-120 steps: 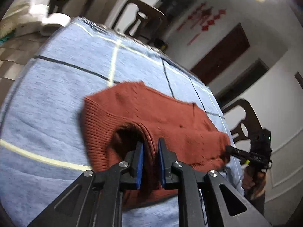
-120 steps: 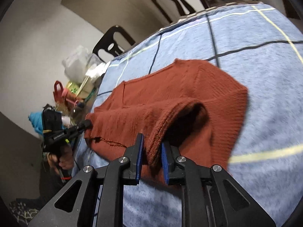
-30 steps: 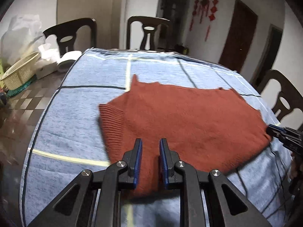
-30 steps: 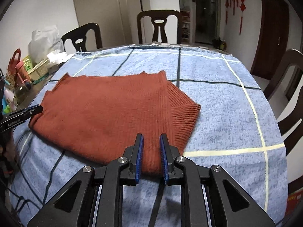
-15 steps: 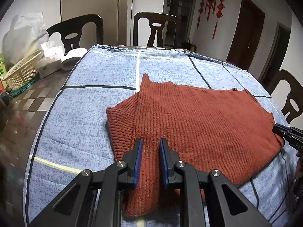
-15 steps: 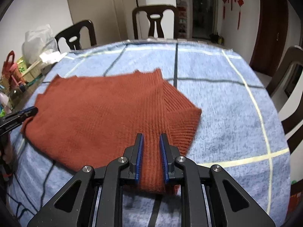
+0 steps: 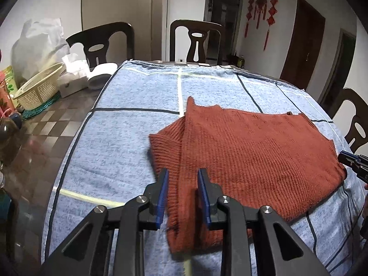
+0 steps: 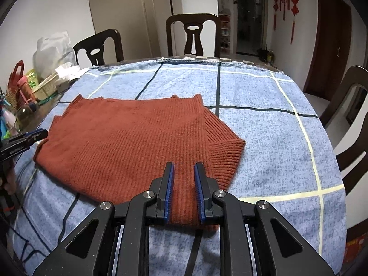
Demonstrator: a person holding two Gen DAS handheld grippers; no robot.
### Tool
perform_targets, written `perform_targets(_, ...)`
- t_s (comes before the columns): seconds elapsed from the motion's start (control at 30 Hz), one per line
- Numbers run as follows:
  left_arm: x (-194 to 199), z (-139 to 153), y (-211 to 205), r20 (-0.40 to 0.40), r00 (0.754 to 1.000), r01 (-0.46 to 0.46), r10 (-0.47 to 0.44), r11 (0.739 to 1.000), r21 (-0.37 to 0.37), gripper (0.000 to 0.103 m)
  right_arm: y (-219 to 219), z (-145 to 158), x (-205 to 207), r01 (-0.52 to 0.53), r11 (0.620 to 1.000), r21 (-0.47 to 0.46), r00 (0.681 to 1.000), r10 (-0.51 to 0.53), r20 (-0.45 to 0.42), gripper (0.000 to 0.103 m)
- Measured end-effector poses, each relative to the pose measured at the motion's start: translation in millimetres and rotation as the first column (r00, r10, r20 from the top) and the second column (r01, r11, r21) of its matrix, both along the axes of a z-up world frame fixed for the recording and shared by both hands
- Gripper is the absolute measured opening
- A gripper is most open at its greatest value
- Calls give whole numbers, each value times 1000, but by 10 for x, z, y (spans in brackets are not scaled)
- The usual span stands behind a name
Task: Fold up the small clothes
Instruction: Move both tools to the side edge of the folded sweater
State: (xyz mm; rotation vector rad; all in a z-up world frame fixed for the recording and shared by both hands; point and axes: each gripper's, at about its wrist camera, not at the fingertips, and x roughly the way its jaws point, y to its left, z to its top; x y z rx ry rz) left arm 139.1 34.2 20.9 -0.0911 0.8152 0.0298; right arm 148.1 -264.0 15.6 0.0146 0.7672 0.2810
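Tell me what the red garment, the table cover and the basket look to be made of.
Red garment: ribbed knit, likely wool or acrylic; visible ridges, matte.
Table cover: looks like terry towelling; mottled, matte blue with a stitched far edge.
Basket: probably moulded plastic; cream lattice walls, slight sheen.

A: What covers the surface (image 7: 57, 124)?

B: A blue cloth (image 7: 128, 133) with dark and pale lines lies over most of it. At the left side the dark checked top shows bare.

A: And on the cloth?

B: A rust-red knitted sweater (image 7: 248, 151) lies flat, folded, with one ribbed sleeve (image 7: 165, 145) sticking out at its left edge.

A: What stands on the bare part?

B: A cream woven basket (image 7: 36, 89) on a green mat (image 7: 43, 105), a tissue box (image 7: 69, 82) just beside it, and a white paper roll (image 7: 101, 76) lying near the edge of the cloth. A white plastic bag (image 7: 34, 43) is behind the basket.
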Motion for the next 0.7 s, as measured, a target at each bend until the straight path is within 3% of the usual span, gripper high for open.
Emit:
perform_targets(0.43,-49,-84,57,-21,1000,-14,14,1000,-14,34,84,10,-70,-29,1000,8,999,29,14,23)
perform_targets(0.7,-26,-128,117,-28,999,-24,23,999,-40,42,-114,-105,42,36,999,23,999,-35,-21,23)
